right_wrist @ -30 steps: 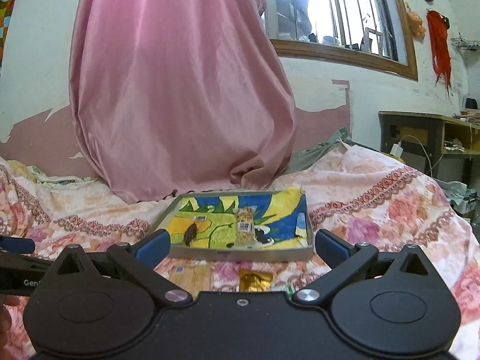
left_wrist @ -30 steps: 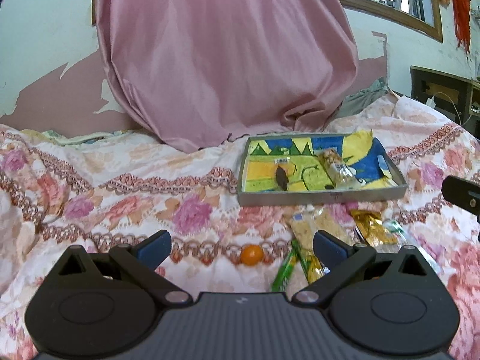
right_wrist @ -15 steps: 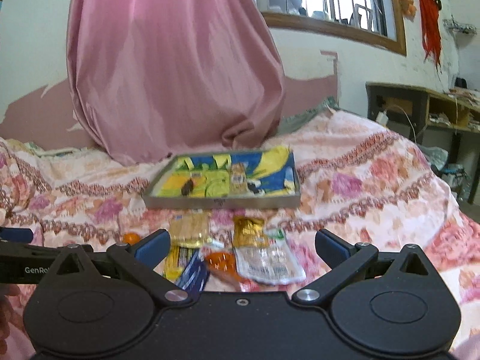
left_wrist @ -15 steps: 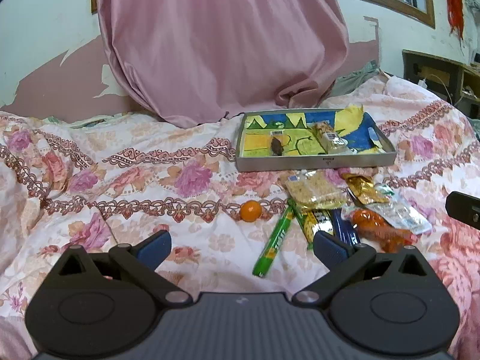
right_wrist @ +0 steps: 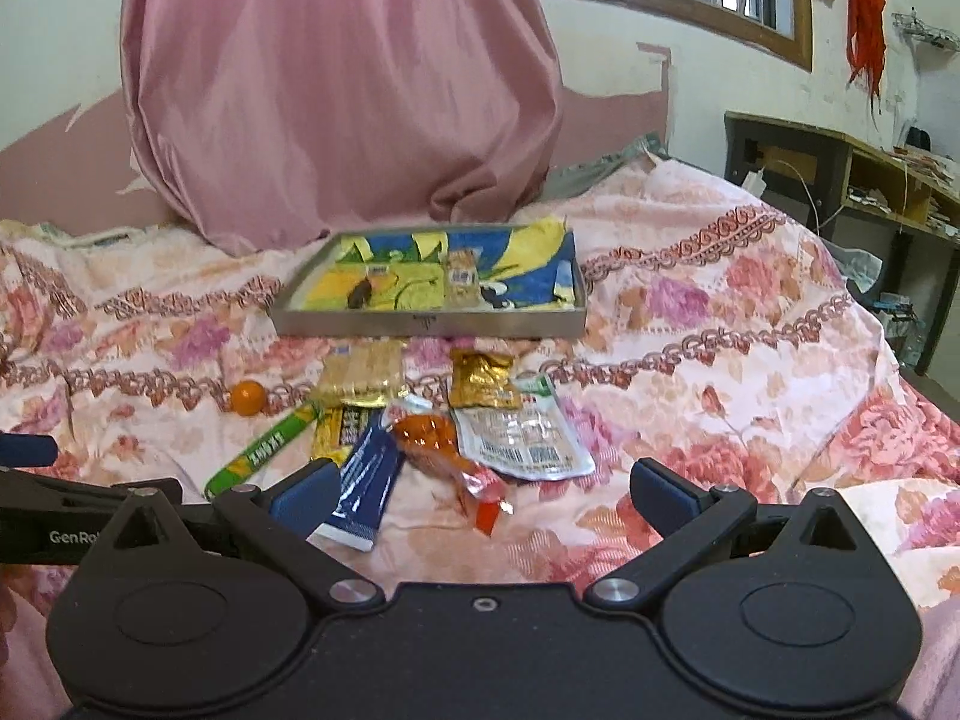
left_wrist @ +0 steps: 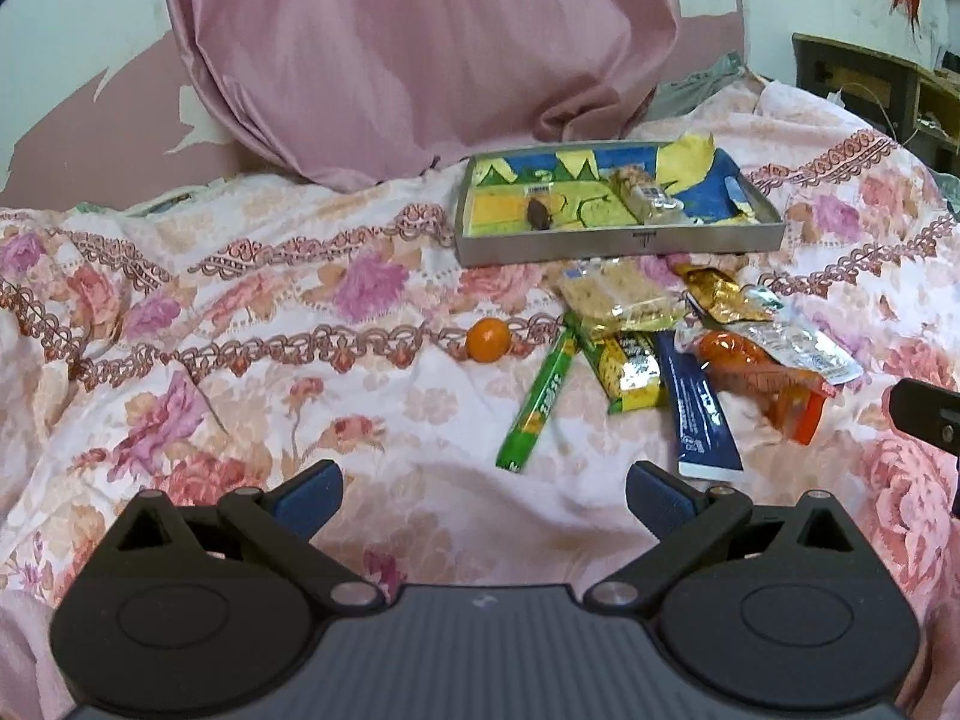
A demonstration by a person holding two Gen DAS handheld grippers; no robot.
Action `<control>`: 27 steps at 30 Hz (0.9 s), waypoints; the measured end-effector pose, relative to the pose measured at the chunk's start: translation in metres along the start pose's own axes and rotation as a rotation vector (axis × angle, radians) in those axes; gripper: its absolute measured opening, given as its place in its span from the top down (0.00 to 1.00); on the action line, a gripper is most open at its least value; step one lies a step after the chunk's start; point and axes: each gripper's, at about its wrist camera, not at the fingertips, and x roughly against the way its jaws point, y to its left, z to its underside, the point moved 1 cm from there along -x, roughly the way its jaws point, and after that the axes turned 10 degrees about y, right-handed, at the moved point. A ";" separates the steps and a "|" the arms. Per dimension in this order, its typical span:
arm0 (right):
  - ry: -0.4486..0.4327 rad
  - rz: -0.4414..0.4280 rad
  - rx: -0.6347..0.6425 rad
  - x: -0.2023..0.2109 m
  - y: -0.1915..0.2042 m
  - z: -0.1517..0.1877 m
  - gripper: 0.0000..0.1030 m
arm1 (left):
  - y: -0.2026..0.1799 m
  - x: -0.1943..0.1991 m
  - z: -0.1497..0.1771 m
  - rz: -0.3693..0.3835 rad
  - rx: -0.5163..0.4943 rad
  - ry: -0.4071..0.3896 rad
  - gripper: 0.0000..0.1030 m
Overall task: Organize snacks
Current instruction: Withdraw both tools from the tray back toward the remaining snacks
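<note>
A metal tray (left_wrist: 618, 238) (right_wrist: 420, 322) with a colourful liner sits on the floral bedspread and holds a clear snack bar (left_wrist: 645, 195) and a small dark item (left_wrist: 538, 211). In front of it lie loose snacks: a cracker pack (left_wrist: 618, 297) (right_wrist: 363, 373), gold pouch (right_wrist: 483, 387), orange ball (left_wrist: 488, 340) (right_wrist: 248, 397), green stick (left_wrist: 536, 405) (right_wrist: 264, 450), blue sachet (left_wrist: 699, 411) (right_wrist: 363, 480), orange packet (right_wrist: 447, 450) and clear pouch (right_wrist: 519, 441). My left gripper (left_wrist: 483, 501) and right gripper (right_wrist: 480, 495) are open and empty, above the bed short of the pile.
A pink curtain bundle (right_wrist: 336, 90) hangs behind the tray. A dark wooden desk (right_wrist: 840, 180) stands at the right beside the bed. The left gripper's body (right_wrist: 36, 504) shows at the right view's left edge.
Both views have tilted downward and drawn back, so the loose snack pile in front of the tray now shows fully. Both grippers stay open and empty.
</note>
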 end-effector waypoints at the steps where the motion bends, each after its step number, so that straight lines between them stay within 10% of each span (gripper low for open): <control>1: 0.008 0.002 0.000 -0.001 0.000 0.000 0.01 | 0.000 -0.001 0.000 -0.001 0.001 0.008 0.01; 27: 0.162 -0.063 0.096 -0.034 0.021 -0.001 0.01 | 0.011 -0.038 -0.015 0.009 -0.017 0.212 0.01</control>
